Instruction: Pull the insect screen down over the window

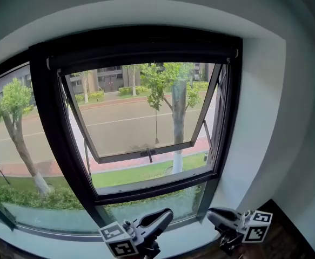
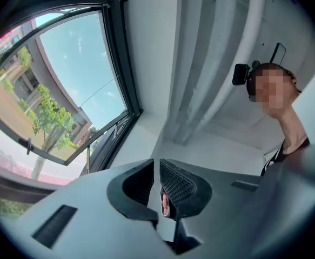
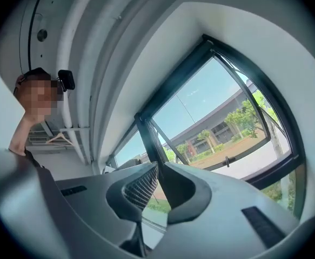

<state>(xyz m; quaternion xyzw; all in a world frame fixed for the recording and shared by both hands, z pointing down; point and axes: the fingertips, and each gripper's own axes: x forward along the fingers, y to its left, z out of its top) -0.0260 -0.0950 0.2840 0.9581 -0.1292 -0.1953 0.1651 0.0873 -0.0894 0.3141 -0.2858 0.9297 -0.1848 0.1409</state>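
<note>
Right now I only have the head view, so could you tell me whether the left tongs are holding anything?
Observer: No. In the left gripper view the left tongs are shut with nothing between them.
Operator: Thank you. And the right tongs?
Observer: The right gripper view shows the right tongs shut and empty too, pointing toward the dark window frame.
Operator: What is on the room side, please?
Observer: In the left gripper view, white pipes run side by side across the white surface behind the person.
</note>
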